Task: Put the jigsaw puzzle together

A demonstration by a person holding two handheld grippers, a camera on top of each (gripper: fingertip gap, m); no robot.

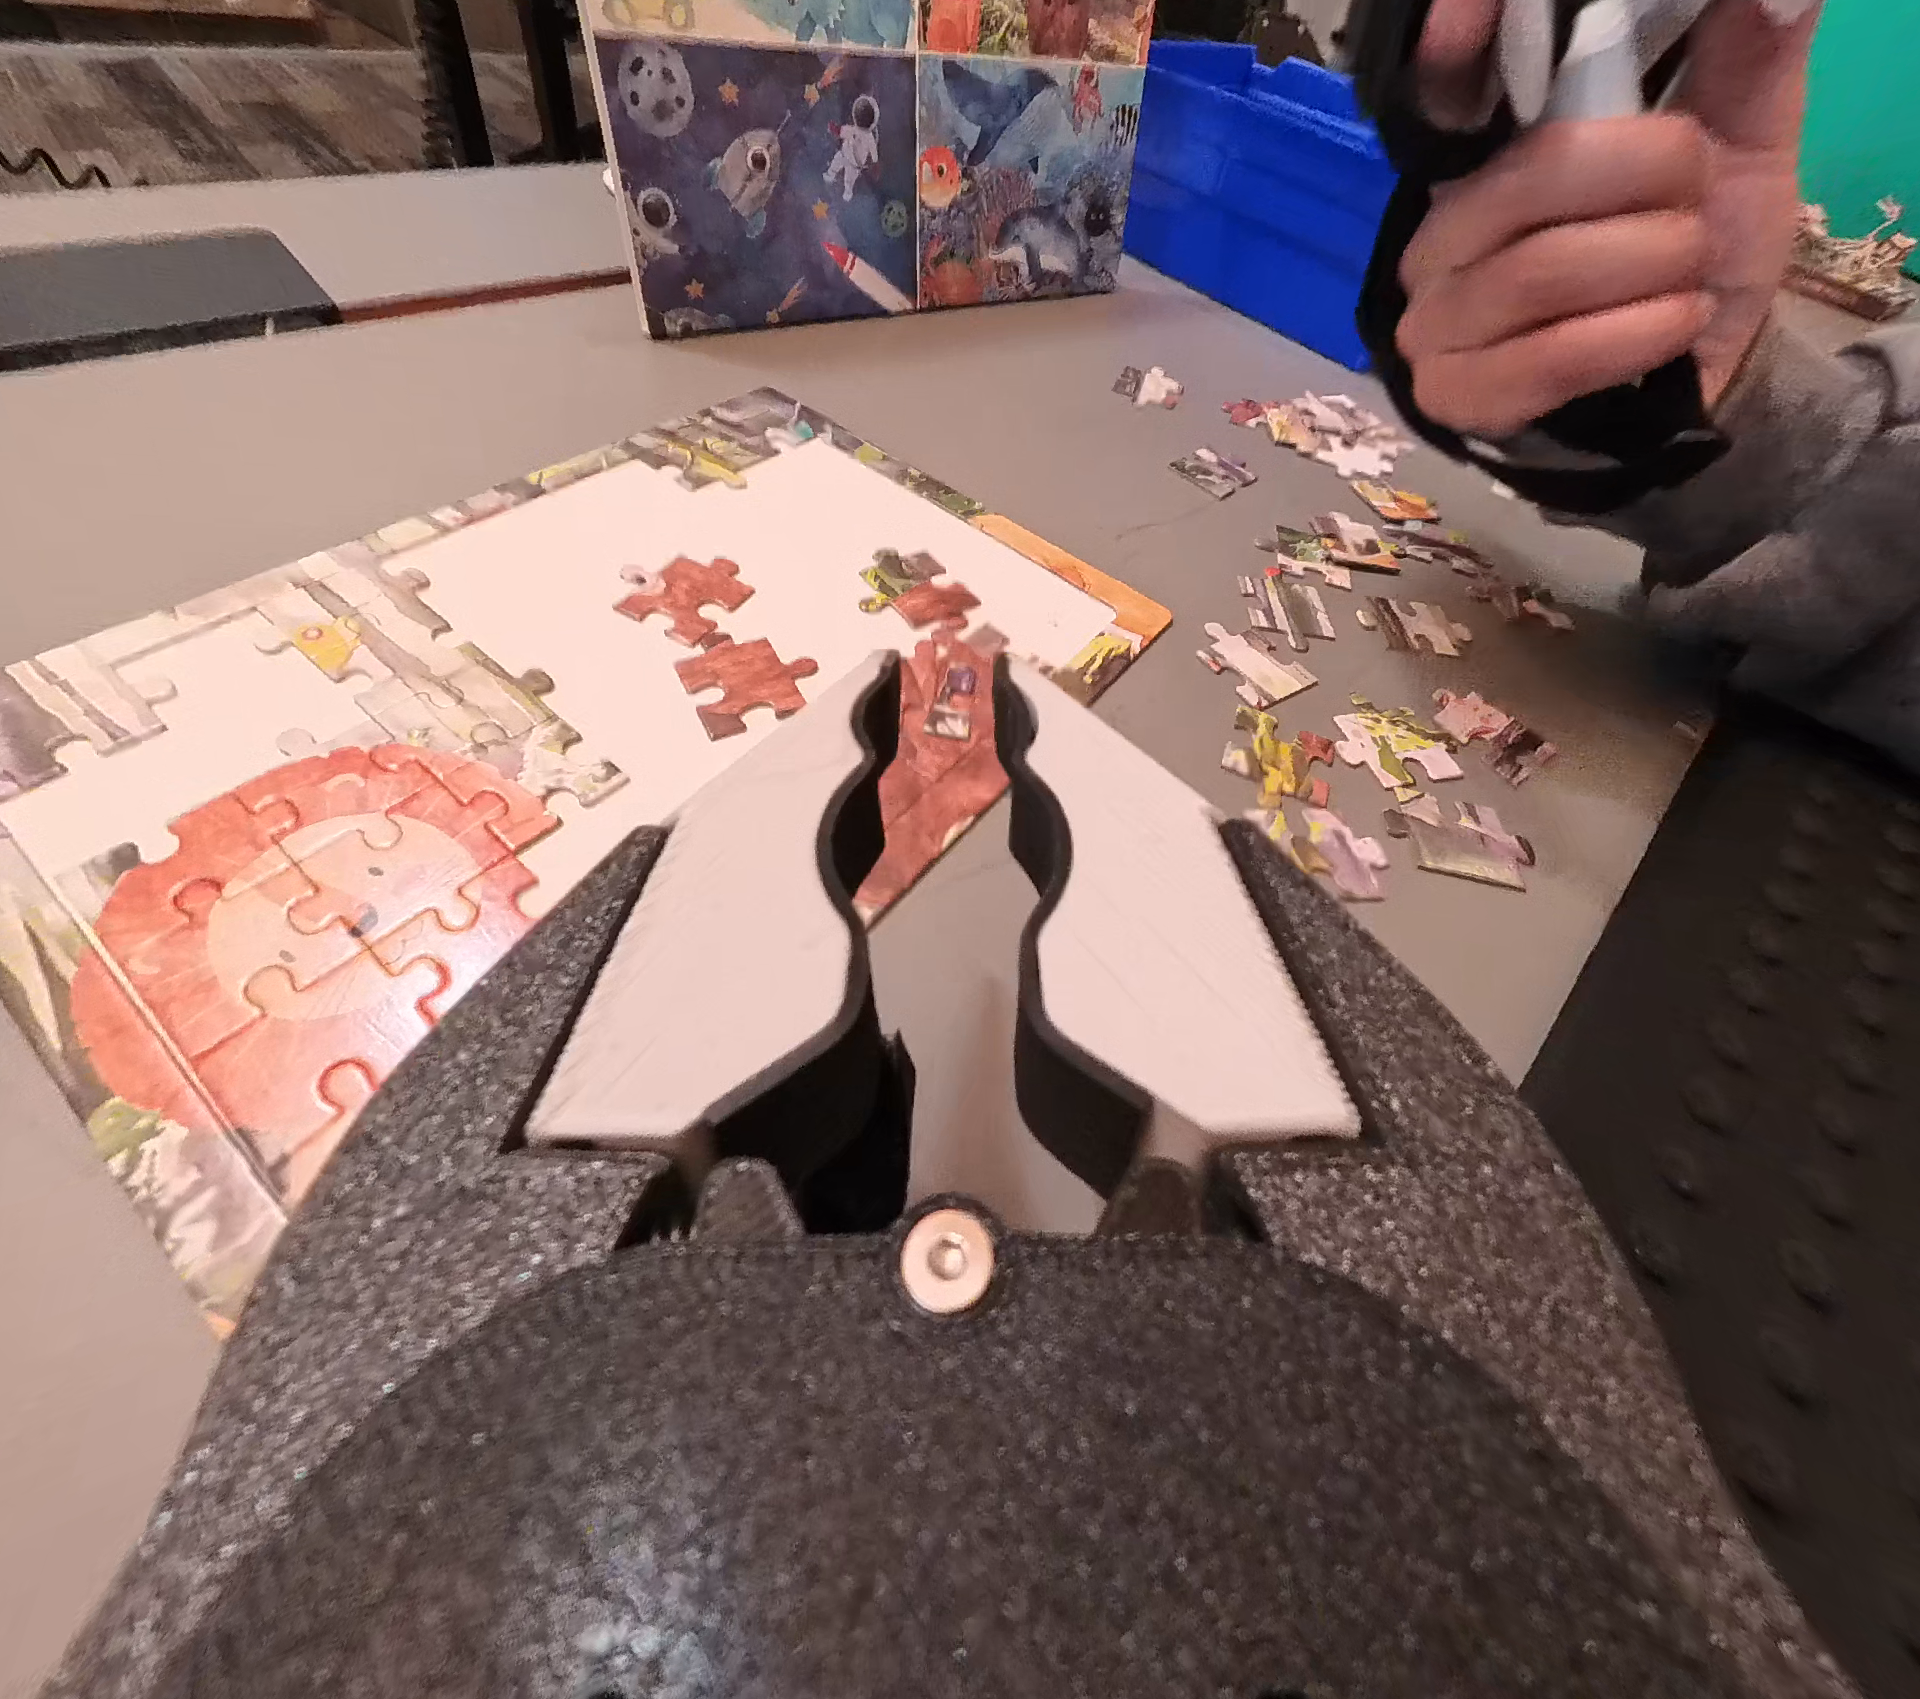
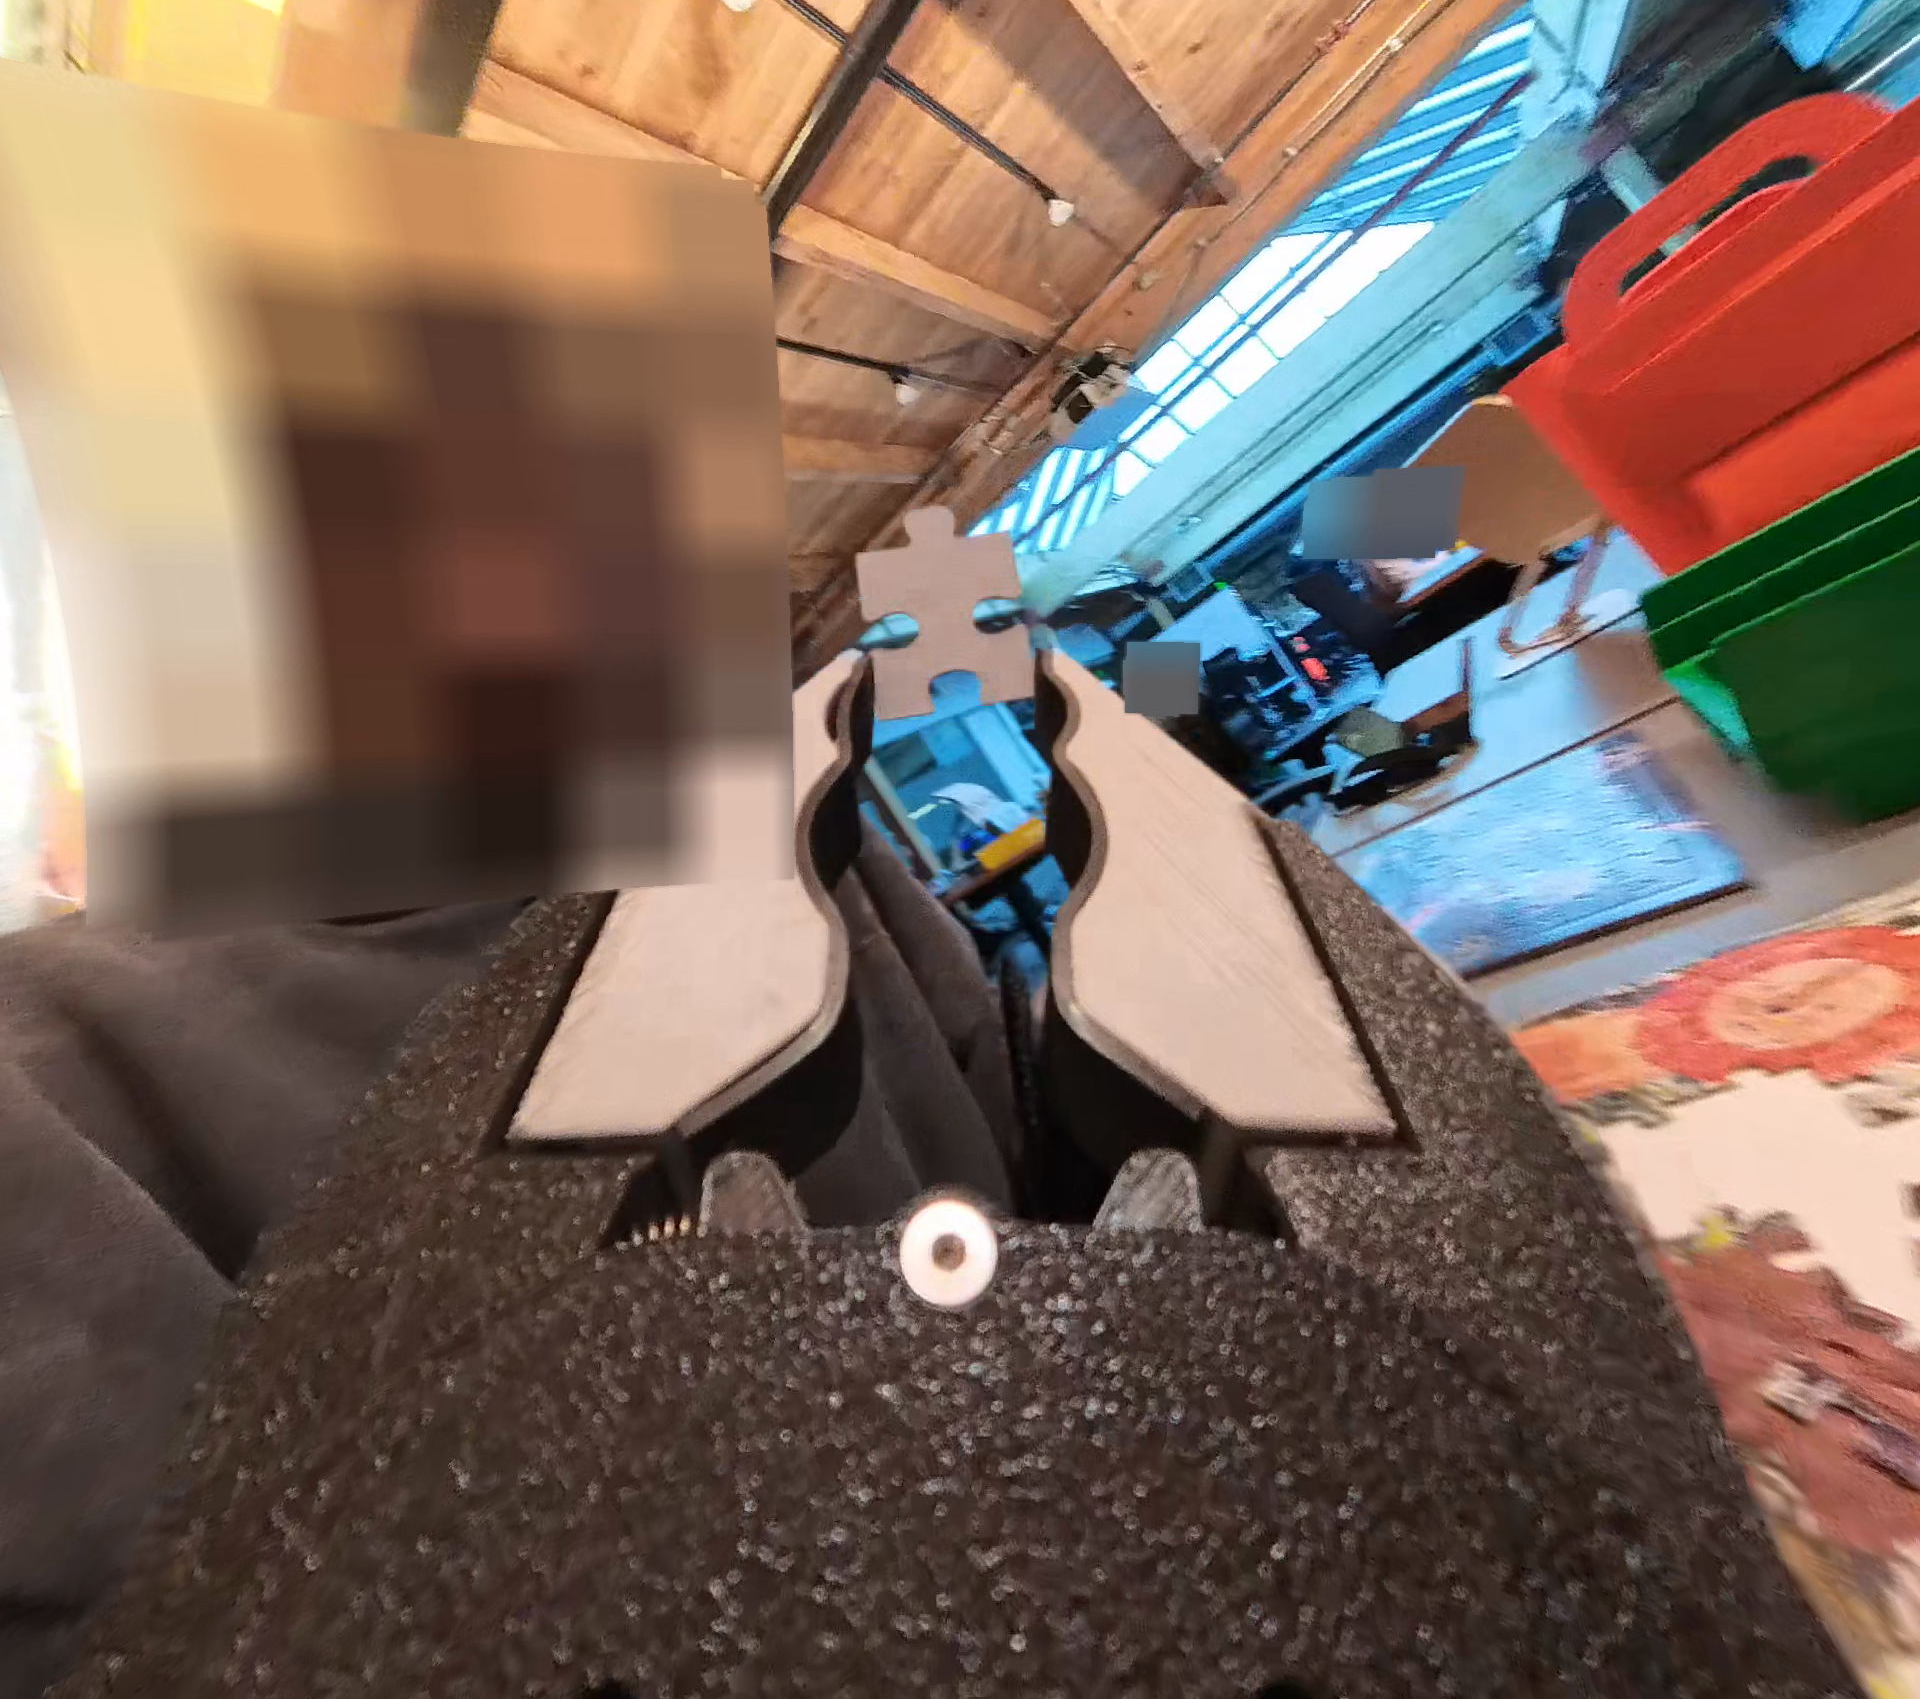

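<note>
- Left gripper (image 1: pixel 943 662) low over the right part of the puzzle board (image 1: pixel 582 610), fingers a narrow gap apart, nothing pinched between them; brown pieces on the board show through the gap.
- Puzzle board lies flat on the grey table (image 1: pixel 935 361); border partly done, orange lion (image 1: pixel 301 901) assembled at its left, middle mostly bare white.
- Two loose brown pieces (image 1: pixel 717 631) sit on the white area, touching each other at a corner; another small cluster (image 1: pixel 920 589) further right on the board.
- Scattered loose pieces (image 1: pixel 1351 662) on the table right of the board, well apart from it.
- Puzzle box (image 1: pixel 862 39) stands upright behind the board; blue bin (image 1: pixel 1236 195) just beside it on the right.
- Right gripper (image 2: pixel 945 657) raised and tilted up toward the wooden ceiling (image 2: pixel 987 91), clamped on a single puzzle piece (image 2: pixel 940 610) at the fingertips; piece shows its plain grey back, upright, sticking up past the tips.
- In the left view the right gripper is blurred at top right, held by a hand (image 1: pixel 1558 278) with a grey sleeve.
- Red bin (image 2: pixel 1745 340) stacked on green bins (image 2: pixel 1808 641) at the right edge of the right view; board with lion blurred at bottom right.
</note>
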